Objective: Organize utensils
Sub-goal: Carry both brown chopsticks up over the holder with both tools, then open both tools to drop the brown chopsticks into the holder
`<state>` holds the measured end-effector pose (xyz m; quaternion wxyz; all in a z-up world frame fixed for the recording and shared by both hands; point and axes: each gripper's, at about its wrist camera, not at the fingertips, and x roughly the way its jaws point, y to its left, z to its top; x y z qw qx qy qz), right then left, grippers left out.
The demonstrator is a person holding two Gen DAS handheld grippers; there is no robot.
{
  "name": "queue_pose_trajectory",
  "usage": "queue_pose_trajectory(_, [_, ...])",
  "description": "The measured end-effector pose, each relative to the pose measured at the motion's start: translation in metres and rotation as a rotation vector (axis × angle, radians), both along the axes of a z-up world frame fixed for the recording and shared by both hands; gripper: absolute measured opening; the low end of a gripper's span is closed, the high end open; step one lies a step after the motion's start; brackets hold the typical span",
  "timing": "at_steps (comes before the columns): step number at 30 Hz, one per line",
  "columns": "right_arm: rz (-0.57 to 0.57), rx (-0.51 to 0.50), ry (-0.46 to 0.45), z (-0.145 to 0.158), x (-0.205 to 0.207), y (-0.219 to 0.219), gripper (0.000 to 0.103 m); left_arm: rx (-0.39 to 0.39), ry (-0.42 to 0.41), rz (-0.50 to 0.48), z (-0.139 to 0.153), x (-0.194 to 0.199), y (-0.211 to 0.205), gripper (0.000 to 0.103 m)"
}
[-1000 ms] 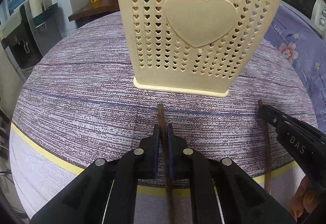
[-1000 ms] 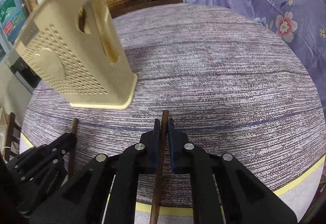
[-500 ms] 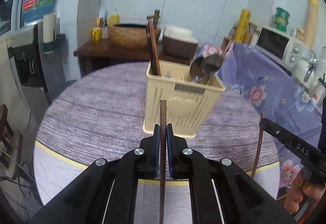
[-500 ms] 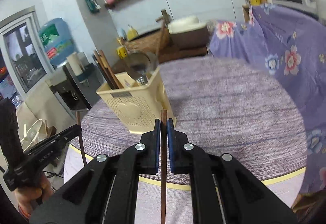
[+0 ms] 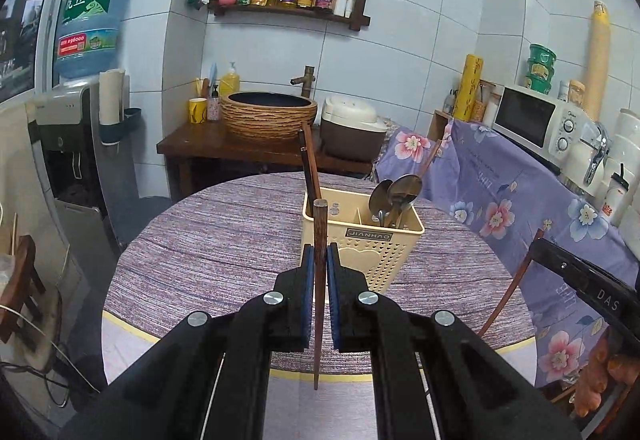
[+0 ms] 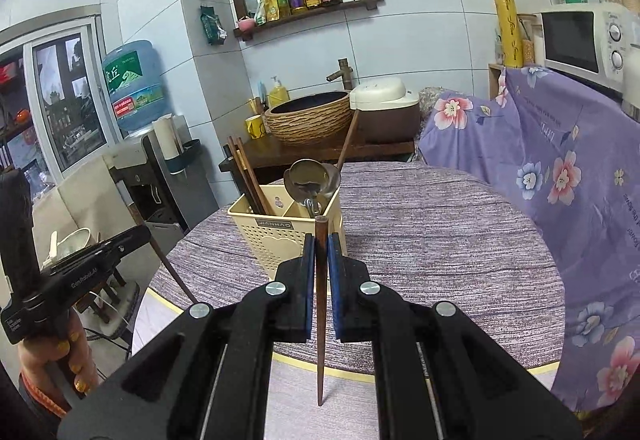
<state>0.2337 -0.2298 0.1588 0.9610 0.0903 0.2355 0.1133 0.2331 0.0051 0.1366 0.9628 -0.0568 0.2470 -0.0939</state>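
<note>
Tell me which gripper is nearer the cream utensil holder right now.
Neither clearly. The left gripper, shut on a chopstick, and the right gripper, shut on another chopstick, both hang raised just short of the utensil holder, left facing its left half, right nearer its right corner.

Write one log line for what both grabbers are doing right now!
left gripper: shut on chopstick | right gripper: shut on chopstick | holder: on table

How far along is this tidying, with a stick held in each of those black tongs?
Partly done. The cream holder already has dark chopsticks in one compartment and metal spoons in another. In hand: the left tongs clamp one brown chopstick, the right tongs another, both lifted off the table. Left: dropping both into the holder.
</note>
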Motion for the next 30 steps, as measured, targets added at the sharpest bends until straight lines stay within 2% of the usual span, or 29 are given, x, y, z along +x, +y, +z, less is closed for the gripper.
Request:
queue_pose_trajectory(7, [0.016,-0.013,-0.005,0.008,0.001,0.000,0.008,-0.007,-0.016,0.002,0.006,-0.005,0.002,0.007])
queue_pose_trajectory(11, [0.038,-0.002,-0.006,0.025,0.009,-0.001,0.008,-0.020,-0.030,-0.012,0.023,-0.001,0.006,0.007])
queue_pose_trajectory(15, [0.047,-0.011,-0.042,0.059,0.022,-0.001,0.008,-0.074,-0.044,-0.042,0.059,0.014,0.012,0.007])
queue_pose_trajectory(17, [0.042,-0.011,-0.081,0.086,0.031,-0.002,0.008,-0.105,-0.067,-0.054,0.082,0.023,0.016,0.007])
queue_pose_trajectory(22, [-0.001,0.035,-0.193,0.153,0.054,-0.006,0.008,-0.126,-0.166,-0.016,0.143,0.056,0.016,0.007])
queue_pose_trajectory(24, [-0.017,0.044,-0.216,0.169,0.065,-0.004,0.008,-0.117,-0.203,0.007,0.155,0.067,0.012,0.007])
queue_pose_trajectory(27, [-0.027,0.025,-0.223,0.171,0.079,0.006,0.008,-0.077,-0.231,0.024,0.155,0.083,-0.001,0.007])
queue_pose_trajectory(30, [-0.016,0.009,-0.182,0.148,0.097,0.016,0.008,-0.053,-0.218,0.029,0.134,0.095,-0.011,0.007])
